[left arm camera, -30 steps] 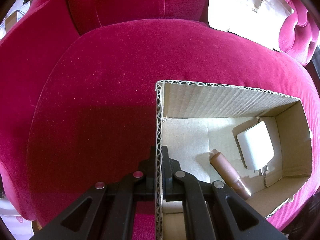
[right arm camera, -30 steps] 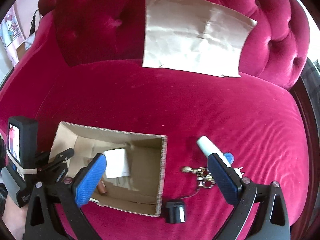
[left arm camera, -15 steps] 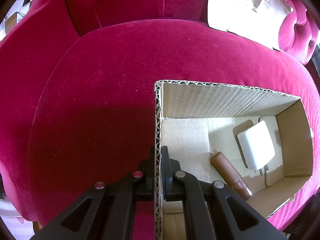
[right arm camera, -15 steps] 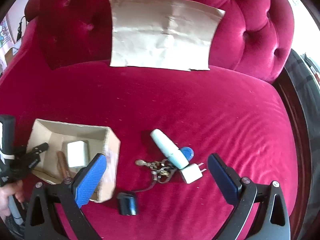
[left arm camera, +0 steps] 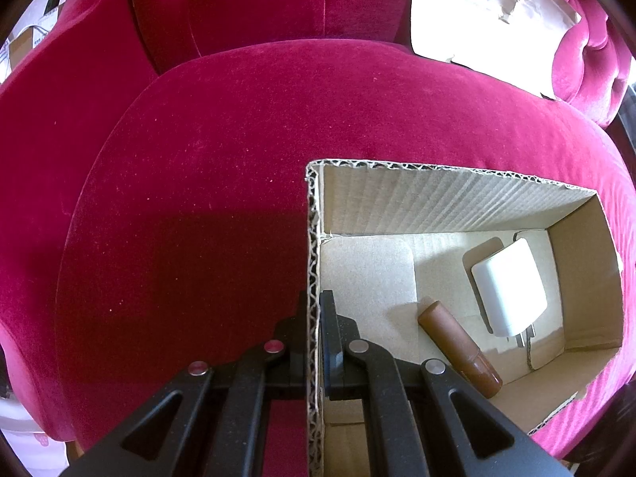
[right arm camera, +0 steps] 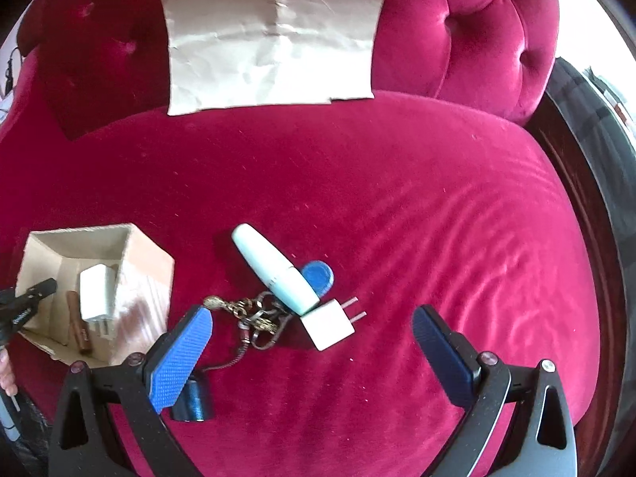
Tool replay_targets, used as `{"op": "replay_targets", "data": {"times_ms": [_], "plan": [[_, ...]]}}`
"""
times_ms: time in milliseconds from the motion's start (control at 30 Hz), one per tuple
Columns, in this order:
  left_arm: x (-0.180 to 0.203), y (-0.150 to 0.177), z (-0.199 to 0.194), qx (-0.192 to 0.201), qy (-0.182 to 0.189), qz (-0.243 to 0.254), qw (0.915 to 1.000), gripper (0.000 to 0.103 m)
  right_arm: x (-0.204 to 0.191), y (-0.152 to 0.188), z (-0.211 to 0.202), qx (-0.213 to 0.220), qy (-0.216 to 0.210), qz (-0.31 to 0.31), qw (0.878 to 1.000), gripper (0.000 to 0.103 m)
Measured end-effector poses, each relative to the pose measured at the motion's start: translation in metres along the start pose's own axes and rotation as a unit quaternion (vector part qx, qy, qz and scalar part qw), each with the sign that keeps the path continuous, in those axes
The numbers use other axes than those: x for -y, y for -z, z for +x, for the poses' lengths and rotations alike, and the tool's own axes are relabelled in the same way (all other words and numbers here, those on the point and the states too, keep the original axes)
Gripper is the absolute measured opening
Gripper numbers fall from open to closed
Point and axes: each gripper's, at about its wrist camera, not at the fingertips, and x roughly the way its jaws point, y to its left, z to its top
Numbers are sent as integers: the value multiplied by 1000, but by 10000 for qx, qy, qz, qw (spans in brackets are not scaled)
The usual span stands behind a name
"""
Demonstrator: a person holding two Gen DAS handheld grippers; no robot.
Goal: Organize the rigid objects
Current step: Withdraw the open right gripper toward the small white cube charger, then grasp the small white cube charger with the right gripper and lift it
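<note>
My left gripper (left arm camera: 314, 310) is shut on the near wall of a cardboard box (left arm camera: 312, 238) on the red velvet seat. A white charger (left arm camera: 508, 288) and a brown tube (left arm camera: 457, 346) lie inside the box. In the right wrist view the box (right arm camera: 147, 270) sits at the left. My right gripper (right arm camera: 312, 338) is open above a small white plug (right arm camera: 328, 324), a pale blue tube (right arm camera: 274, 274), a blue disc (right arm camera: 318, 280) and a key bunch (right arm camera: 250, 314). A small black cylinder (right arm camera: 194, 399) lies by its left finger.
A sheet of brown paper (right arm camera: 270, 35) leans on the tufted backrest (right arm camera: 477, 28). The seat cushion (right arm camera: 437, 218) stretches to the right of the objects, with its dark wooden edge (right arm camera: 584, 198) beyond. A person's fingers (right arm camera: 6, 373) show at the far left.
My right gripper moved right, away from the box, and now hangs over the loose objects, still open. The left gripper and the box stayed put.
</note>
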Motion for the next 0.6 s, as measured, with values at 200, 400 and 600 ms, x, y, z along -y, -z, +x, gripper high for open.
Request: {"op": "replay_targets", "data": {"times_ms": [200,400,600], "plan": [[1,1,0,-1,1,0,10000,3,12,7,19,-179,13,189,9997,103],[2,1,0,1,-4,12,10000,3,19,14,41,-397,72,246,9989,103],[2,0,0,-1,-6,16,10000,3,25,20,56,-540,78,333,9980,103]]}}
